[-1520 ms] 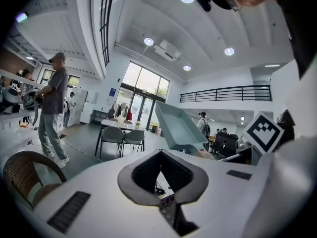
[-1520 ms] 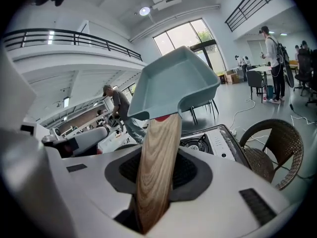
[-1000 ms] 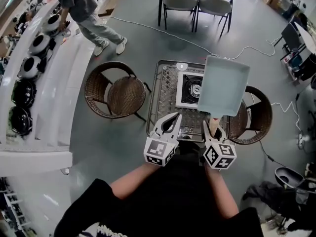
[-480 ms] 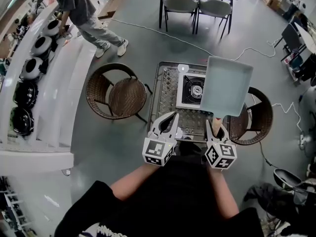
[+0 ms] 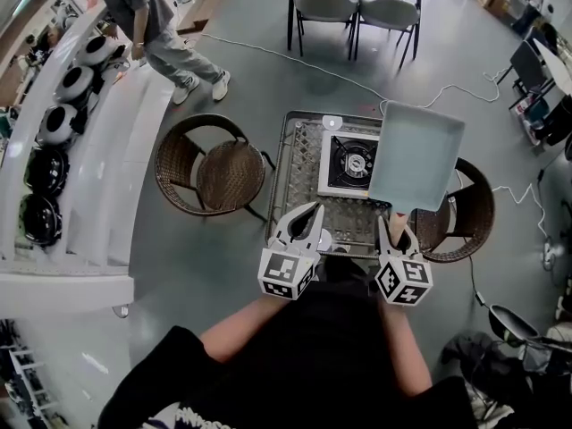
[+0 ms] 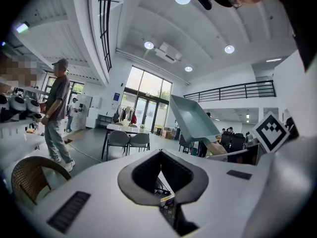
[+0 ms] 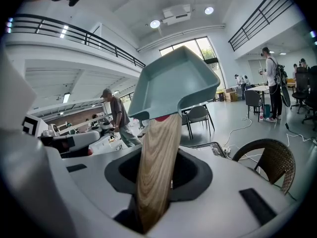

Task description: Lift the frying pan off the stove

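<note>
Head view: my right gripper (image 5: 396, 232) has hold of the frying pan (image 5: 417, 155). It hangs in the air, clear of the stove (image 5: 350, 164) and off to its right, so lifted imo. Left gripper (image 5: 313, 214) is pinched shut on nothing, parked by the table (image 5: 284, 177) edge bc it's not needed.

Left gripper view: pan's square, pale teal, smooth, w/ sloped walls.

Right gripper view: handle (image 7: 156, 162) is rounded light woodgrain, clamped btwn the jaws.
</note>
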Motion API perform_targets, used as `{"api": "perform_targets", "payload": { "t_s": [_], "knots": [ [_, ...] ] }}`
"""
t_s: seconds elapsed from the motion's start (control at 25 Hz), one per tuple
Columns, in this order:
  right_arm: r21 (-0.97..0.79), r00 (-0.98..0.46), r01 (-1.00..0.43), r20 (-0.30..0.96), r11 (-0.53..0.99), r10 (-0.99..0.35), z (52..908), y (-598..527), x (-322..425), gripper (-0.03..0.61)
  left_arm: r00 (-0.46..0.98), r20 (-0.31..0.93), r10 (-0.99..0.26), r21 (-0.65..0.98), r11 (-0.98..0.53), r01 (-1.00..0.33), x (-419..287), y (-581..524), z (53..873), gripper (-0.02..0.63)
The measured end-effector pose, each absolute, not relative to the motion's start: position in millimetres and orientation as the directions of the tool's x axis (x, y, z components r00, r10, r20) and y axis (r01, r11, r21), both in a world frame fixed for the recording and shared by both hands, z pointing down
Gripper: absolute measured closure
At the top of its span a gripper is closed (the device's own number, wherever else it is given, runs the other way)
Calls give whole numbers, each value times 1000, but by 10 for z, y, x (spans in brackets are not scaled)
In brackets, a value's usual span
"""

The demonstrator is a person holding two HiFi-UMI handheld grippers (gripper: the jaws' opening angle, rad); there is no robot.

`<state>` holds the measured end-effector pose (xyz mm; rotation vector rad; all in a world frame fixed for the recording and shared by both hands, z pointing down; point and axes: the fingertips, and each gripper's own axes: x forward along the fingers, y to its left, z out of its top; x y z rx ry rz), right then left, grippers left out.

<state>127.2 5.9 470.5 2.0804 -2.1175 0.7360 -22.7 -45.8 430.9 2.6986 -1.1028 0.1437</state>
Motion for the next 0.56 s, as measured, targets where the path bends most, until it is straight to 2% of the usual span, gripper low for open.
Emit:
{"api": "perform_targets", "payload": {
  "t_s": [0.56],
  "knots": [
    [-275,-97,-961,380,-13,-920,4705,-127,1231,453,684,167,-710,170,-663,-729,-356,-634,4301,600]
  ]
}}
